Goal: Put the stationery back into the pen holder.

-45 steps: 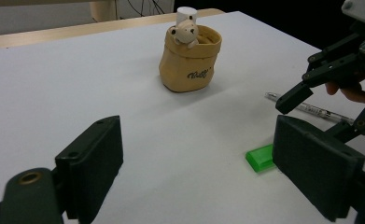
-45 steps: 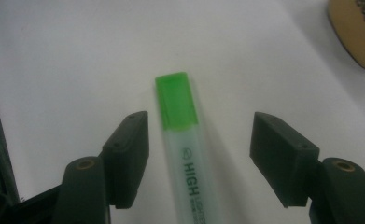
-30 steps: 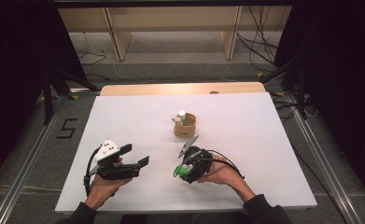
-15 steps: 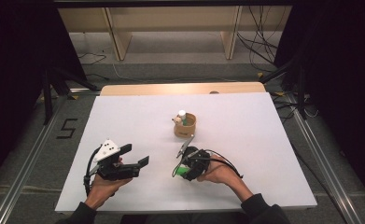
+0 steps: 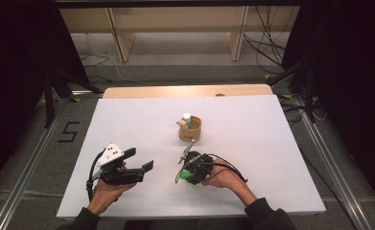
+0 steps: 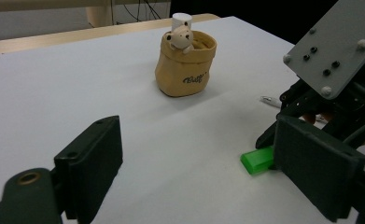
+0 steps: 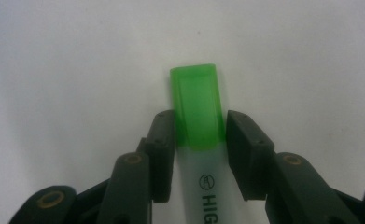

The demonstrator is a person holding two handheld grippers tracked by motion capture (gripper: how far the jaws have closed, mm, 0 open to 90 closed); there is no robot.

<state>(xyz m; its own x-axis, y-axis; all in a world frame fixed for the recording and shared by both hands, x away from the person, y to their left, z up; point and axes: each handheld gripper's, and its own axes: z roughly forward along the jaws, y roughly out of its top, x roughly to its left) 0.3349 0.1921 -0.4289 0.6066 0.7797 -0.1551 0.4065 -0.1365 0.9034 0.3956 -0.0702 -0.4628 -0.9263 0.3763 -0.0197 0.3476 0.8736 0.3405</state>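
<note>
A green-capped highlighter (image 7: 196, 107) lies flat on the white table (image 5: 252, 143), near the front (image 5: 184, 177). My right gripper (image 7: 200, 122) points down at it. Its jaws have just been closing and now sit against both sides of the cap's base, with the highlighter between them. In the left gripper view the green cap (image 6: 258, 160) pokes out from under the right gripper's grey plate (image 6: 332, 51). My left gripper (image 5: 139, 159) rests to the left, open and empty, its jaws (image 6: 201, 163) wide apart and aimed at the highlighter.
A tan fabric pouch (image 5: 191, 129) holding a small toy bear and a white cylinder stands mid-table, behind the right gripper (image 6: 185, 60). A thin pen (image 5: 189, 147) lies between the pouch and the right hand. Bare white surface stretches left, right and behind.
The right gripper's jaws have drawn in around the highlighter. Both hands have stayed nearly in place, and the left gripper is unchanged.
</note>
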